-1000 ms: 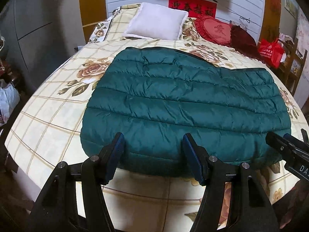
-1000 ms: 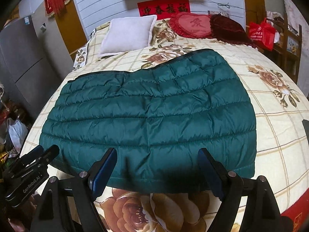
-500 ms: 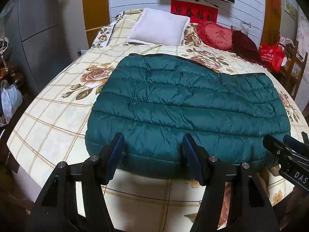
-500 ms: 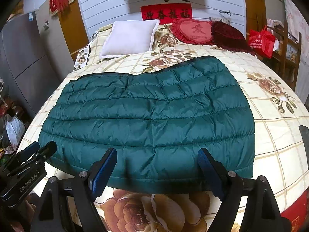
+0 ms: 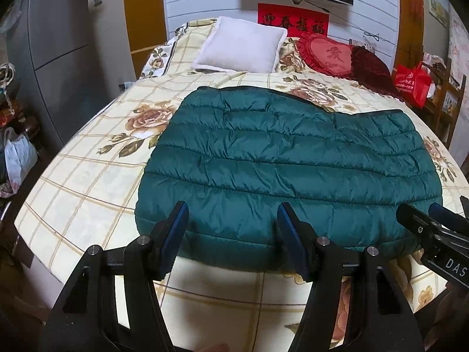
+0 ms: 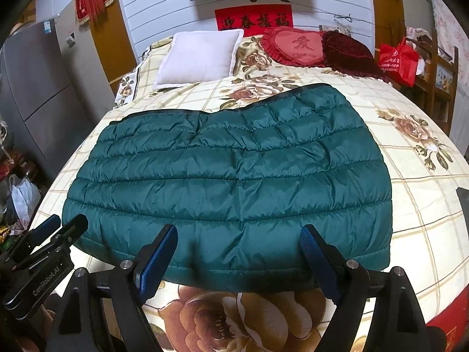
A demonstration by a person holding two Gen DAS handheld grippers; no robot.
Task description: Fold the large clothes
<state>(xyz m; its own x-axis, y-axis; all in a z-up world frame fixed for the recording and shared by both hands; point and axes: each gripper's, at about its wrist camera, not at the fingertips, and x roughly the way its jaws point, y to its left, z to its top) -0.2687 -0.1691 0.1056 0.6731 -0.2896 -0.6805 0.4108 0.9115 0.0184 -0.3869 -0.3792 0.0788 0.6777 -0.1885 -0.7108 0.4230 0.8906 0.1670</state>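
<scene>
A puffy, quilted green jacket [image 5: 287, 173] lies folded flat on the floral bedspread [image 5: 88, 182]. Left gripper [image 5: 231, 220] and right gripper [image 6: 239, 240] hover with jaws apart, empty.

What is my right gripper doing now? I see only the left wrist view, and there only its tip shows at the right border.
Observer: The right gripper is open, with nothing between its pads. It points at the near edge of the green jacket.
Operator: Is the jacket's near right corner tucked under? The gripper hides it from me.
Observer: No, that corner lies flat on the bedspread.
Operator: Is anything lying beside it on that side?
Observer: A dark object shows at the right border, apart from the jacket. I cannot tell what it is.
</scene>
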